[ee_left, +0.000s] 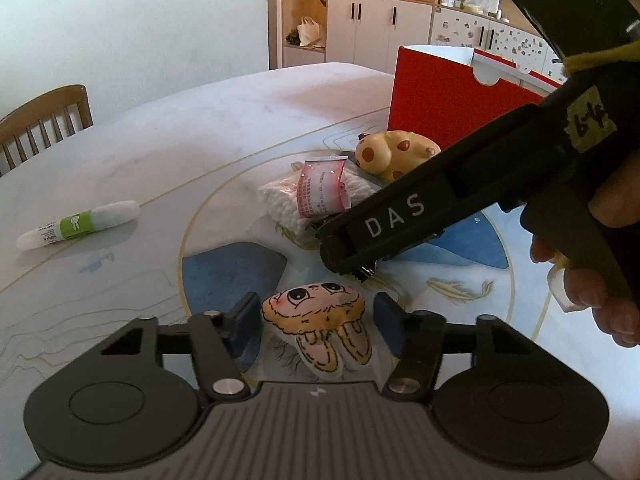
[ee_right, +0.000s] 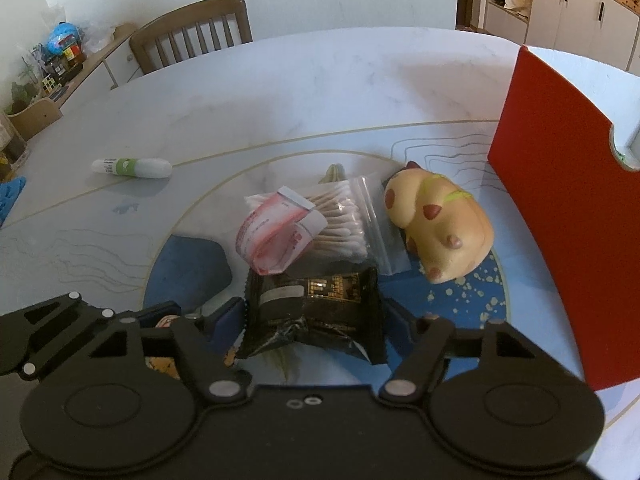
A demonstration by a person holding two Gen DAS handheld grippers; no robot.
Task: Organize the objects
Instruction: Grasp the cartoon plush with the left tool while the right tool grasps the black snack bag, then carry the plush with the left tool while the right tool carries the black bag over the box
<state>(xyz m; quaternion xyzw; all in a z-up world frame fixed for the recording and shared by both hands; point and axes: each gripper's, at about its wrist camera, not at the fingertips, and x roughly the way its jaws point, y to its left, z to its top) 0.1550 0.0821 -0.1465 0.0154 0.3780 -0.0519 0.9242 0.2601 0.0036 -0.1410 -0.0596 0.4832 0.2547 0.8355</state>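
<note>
Two hand-held grippers work over a white marbled tabletop (ee_right: 320,80) with a round blue-and-gold printed centre.

Left gripper (ee_left: 316,320): jaws about half open, standing on either side of a small flat cartoon-face plush (ee_left: 320,330) that lies on the tabletop. The left finger (ee_left: 244,320) is at the plush's edge; a gap shows between the plush and the right finger (ee_left: 390,320), so a firm grip cannot be confirmed.

Right gripper (ee_right: 316,320): jaws about half open, bracketing a black foil packet (ee_right: 316,312). The left pad is against the packet's edge; the right pad is just beside its other edge, and whether it presses cannot be told. In the left wrist view this gripper reaches in from the right, held by a person's hand (ee_left: 592,280).

Beyond the packet, touching it, lies a clear zip bag of cotton swabs (ee_right: 344,224) with a curled pink-and-white sachet (ee_right: 276,236) resting on top. Just to the right of the bag sits a yellow spotted squishy toy (ee_right: 436,232). A red box (ee_right: 560,208), open at the top with a white interior, stands upright to the right of the toy, near it. A white tube with a green band (ee_right: 132,168) lies on its side well apart, to the left of the group. A wooden chair (ee_right: 192,32) stands at the far edge of the tabletop, and white cabinets (ee_left: 376,28) line the wall behind.
</note>
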